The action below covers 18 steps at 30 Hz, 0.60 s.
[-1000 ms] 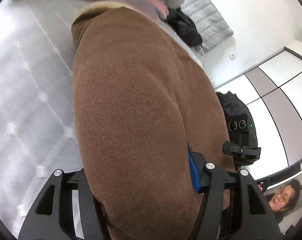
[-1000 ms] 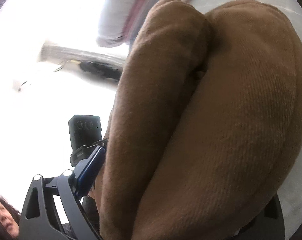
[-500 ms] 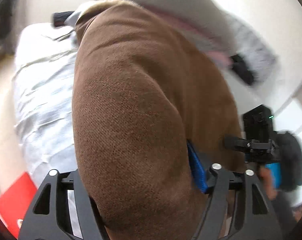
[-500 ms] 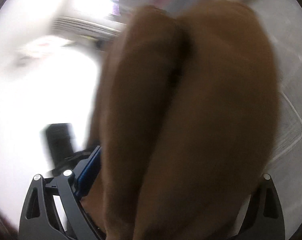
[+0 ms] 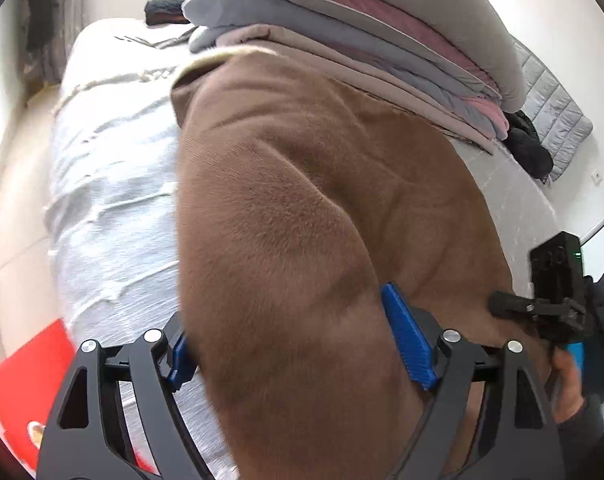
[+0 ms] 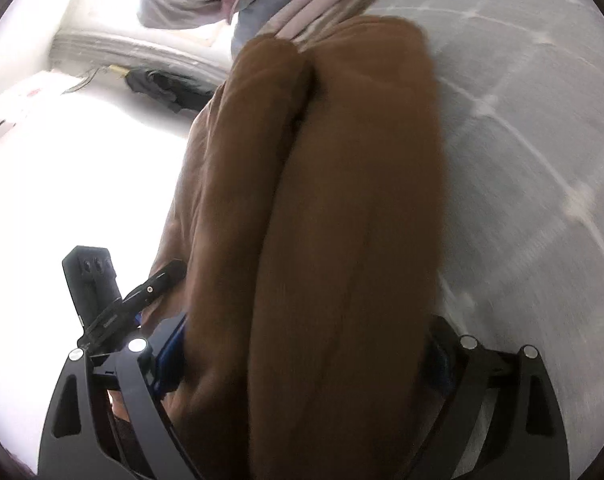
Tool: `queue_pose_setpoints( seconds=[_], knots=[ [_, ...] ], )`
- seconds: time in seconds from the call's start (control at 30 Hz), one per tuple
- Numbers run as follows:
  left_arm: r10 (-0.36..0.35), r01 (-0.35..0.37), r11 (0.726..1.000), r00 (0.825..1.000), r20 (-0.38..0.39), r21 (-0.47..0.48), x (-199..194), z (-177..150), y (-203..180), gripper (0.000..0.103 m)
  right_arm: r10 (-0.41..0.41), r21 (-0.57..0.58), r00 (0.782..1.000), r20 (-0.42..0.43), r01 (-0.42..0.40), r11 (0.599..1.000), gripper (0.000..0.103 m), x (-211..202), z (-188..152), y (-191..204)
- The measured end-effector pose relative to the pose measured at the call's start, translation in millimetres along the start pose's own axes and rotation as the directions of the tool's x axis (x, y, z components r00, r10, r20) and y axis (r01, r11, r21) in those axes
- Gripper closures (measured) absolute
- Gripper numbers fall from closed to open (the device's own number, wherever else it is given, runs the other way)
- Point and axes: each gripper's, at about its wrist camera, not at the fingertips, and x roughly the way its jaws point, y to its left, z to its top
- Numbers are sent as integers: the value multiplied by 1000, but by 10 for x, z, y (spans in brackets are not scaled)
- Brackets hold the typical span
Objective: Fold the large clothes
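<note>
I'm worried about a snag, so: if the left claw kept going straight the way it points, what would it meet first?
The brown garment. It already bulges between the left claw's opening jaws and fills the line ahead. Beyond it sits the stack of folded bedding, though how far off is unclear.

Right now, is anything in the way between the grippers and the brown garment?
Nothing visible. The brown garment already lies between the left gripper, whose jaws are opening, and fills the right gripper.
</note>
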Motion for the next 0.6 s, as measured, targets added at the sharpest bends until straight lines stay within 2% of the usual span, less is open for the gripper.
queue_pose_setpoints(
  seconds=[0.03,0.1,0.13,0.17,0.23,0.27,0.3,0.37,0.4,0.43,0.47,0.5,0.53,0.6],
  knots=[
    [31,-32,999,999,19,9,-102,-31,-11,24,-24,-2,1000,18,24,1000,14,-133,-25,8],
    [102,-105,994,993,59,38,-257,-100,-39,24,-109,-66,985,132,119,991,14,-461,-113,205],
    [149,-155,986,984,93,57,-352,-139,-84,23,-119,-104,974,193,141,985,14,-616,-152,316],
    [199,-213,973,969,145,88,-478,-188,-174,23,-66,-163,963,263,112,980,14,-791,-214,499],
    [219,-254,958,949,226,137,-704,-271,-314,22,15,-262,945,326,75,962,9,-923,-315,833],
    [218,-265,951,940,263,158,-816,-346,-391,22,44,-303,943,331,62,951,7,-909,-364,982],
    [214,-269,947,935,282,174,-881,-392,-453,21,93,-356,946,310,26,934,7,-869,-431,1147],
    [193,-269,937,930,312,223,-996,-548,-580,18,127,-378,967,221,-35,925,7,-781,-457,1164],
    [186,-268,932,931,314,243,-1019,-603,-606,15,79,-340,985,151,-24,940,7,-609,-496,1043],
    [178,-262,927,937,300,267,-979,-615,-666,15,-7,-290,996,90,33,956,7,-415,-516,896],
    [164,-232,927,957,238,294,-866,-645,-674,15,-74,-266,996,39,82,960,7,-193,-572,671],
    [157,-202,930,974,163,307,-708,-629,-680,15,-77,-291,995,56,90,952,7,-143,-626,586],
    [166,-191,933,980,109,305,-578,-660,-640,15,-74,-295,995,72,92,951,7,-164,-624,556],
    [154,-174,950,983,96,259,-527,-645,-521,13,-61,-230,995,76,77,970,8,-291,-610,560]
  ],
)
